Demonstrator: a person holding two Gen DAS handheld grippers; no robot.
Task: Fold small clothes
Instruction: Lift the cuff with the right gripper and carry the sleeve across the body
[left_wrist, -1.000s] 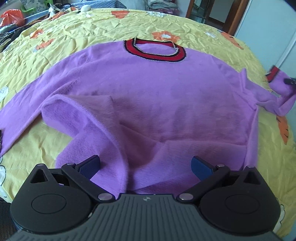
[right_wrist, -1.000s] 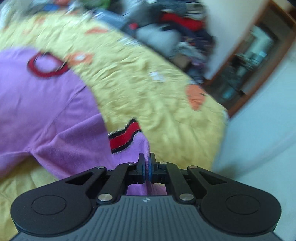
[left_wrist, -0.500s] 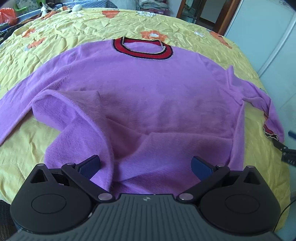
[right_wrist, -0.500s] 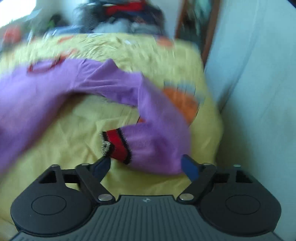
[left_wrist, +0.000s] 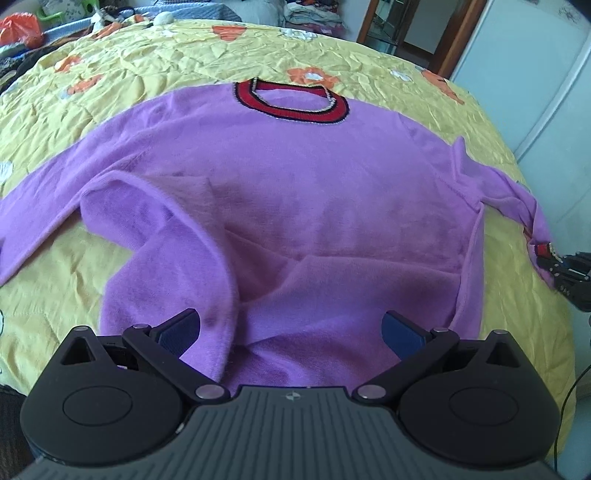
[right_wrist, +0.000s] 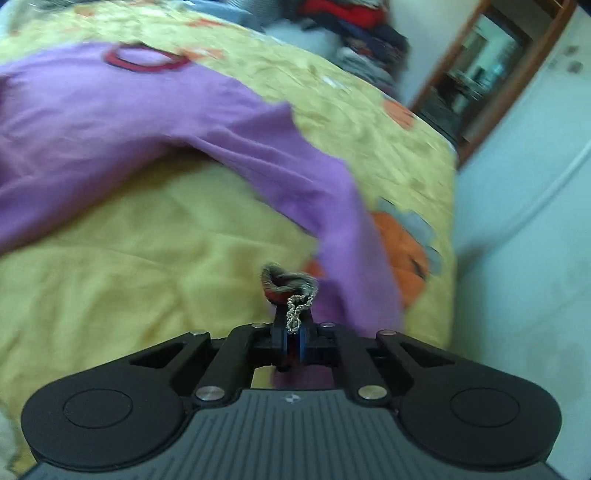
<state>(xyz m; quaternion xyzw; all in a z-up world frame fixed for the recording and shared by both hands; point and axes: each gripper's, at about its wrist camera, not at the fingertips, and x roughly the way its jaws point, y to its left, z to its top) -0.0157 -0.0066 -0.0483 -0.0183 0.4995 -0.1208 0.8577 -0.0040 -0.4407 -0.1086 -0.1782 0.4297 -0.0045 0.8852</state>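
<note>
A purple sweater with a red neckband lies spread on the yellow bedspread; its lower left part is folded up over the body. My left gripper is open just above the sweater's hem, holding nothing. My right gripper is shut on the red cuff of the sweater's right sleeve, stretched out toward the bed's right edge. The right gripper also shows in the left wrist view.
The bedspread has orange flower prints. A white wall stands close on the right. Piled clothes and a wooden door frame are at the far end. An orange bag lies far left.
My right gripper opened, then shut on the sleeve cuff and pulled the sleeve outward to the right. My left gripper stayed open, shifting slightly over the hem.
</note>
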